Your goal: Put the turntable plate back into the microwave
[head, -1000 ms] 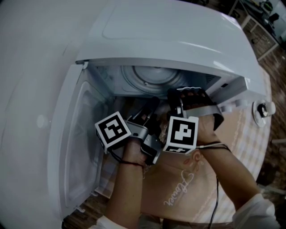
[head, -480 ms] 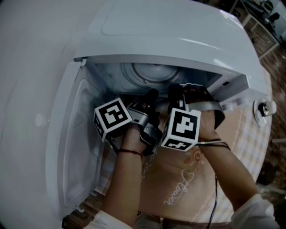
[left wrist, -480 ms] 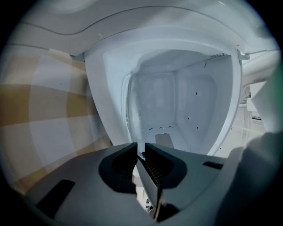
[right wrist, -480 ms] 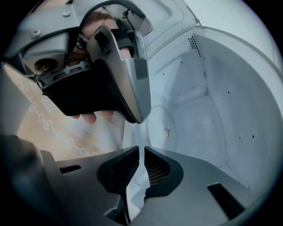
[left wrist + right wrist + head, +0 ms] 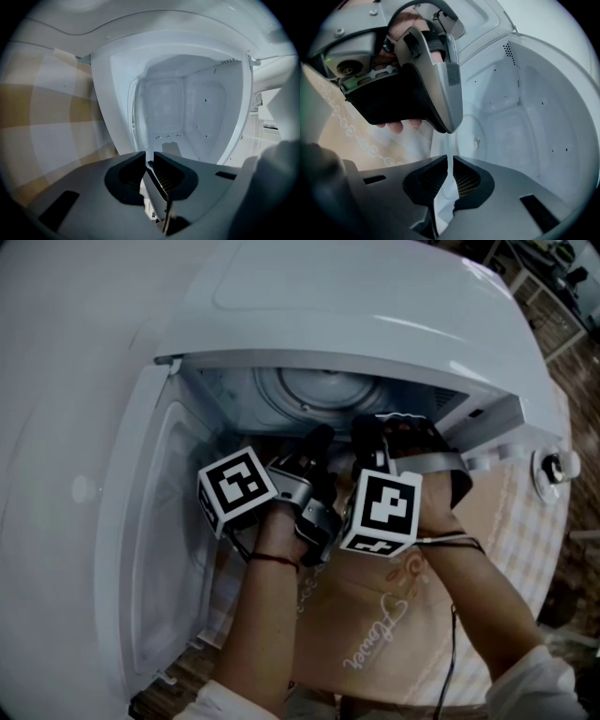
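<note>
The microwave [image 5: 375,306] stands open, its door [image 5: 164,521] swung out to the left. A clear glass turntable plate [image 5: 319,395] shows as a pale round disc inside the cavity. My left gripper [image 5: 317,444] and right gripper [image 5: 375,432] reach side by side into the cavity mouth. In the right gripper view the plate [image 5: 480,136] stands tilted ahead, its rim pinched between the right gripper [image 5: 450,164] jaws. In the left gripper view the left gripper [image 5: 149,161] is shut on a thin edge of the plate [image 5: 157,197], facing the white cavity [image 5: 187,108].
A beige patterned cloth [image 5: 375,634] covers the table in front of the microwave. A round knob [image 5: 553,467] sticks out at the microwave's right front. The left gripper's body and the hand holding it [image 5: 408,75] fill the upper left of the right gripper view.
Over the last second both grippers moved a little up and further into the cavity with the plate. In the last half second almost nothing shifted.
</note>
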`<state>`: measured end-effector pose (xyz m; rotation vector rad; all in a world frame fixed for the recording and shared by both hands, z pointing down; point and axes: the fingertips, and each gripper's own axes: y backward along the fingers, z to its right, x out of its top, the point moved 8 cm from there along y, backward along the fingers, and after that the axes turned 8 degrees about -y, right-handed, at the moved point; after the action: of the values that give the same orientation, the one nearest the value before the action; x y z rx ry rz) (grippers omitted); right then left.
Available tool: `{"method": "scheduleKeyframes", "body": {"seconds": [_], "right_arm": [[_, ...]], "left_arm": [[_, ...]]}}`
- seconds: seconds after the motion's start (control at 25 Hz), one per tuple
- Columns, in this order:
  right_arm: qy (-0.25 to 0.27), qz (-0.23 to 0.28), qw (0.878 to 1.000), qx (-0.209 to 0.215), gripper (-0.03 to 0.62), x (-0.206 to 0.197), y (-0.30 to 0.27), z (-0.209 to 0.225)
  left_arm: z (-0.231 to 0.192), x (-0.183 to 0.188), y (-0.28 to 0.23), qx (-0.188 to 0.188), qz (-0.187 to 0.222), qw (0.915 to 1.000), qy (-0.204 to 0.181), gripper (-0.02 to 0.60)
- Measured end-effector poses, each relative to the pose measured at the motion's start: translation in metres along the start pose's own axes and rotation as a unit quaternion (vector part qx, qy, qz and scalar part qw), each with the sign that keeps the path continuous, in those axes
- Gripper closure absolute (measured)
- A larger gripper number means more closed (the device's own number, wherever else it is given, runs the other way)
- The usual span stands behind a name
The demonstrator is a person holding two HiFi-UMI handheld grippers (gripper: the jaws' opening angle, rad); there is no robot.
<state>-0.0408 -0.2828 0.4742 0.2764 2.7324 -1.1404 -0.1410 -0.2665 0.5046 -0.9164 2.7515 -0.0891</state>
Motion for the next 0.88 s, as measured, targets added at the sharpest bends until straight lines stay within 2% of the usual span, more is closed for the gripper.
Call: {"method": "scheduleKeyframes", "body": {"seconds": [0.44, 0.64, 0.88], "right_arm": [[-0.019, 0.015, 1.000, 0.009, 0.540, -0.005, 0.002, -0.005], [-0.022, 0.019, 1.000, -0.002, 0.539, -0.006, 0.005, -0.007], [-0.060, 0.037, 0.997, -0.010, 0.539, -0.008, 0.011, -0.006]], "left_arm": [[0.003, -0.004, 0.001, -0.032, 0.000, 0.9993, 0.021, 0.529], [0.004, -0.006, 0.001, -0.042, 0.001, 0.9988, 0.025, 0.529], [0.006, -0.008, 0.003, -0.050, 0.006, 0.9983, 0.029, 0.529]]}}
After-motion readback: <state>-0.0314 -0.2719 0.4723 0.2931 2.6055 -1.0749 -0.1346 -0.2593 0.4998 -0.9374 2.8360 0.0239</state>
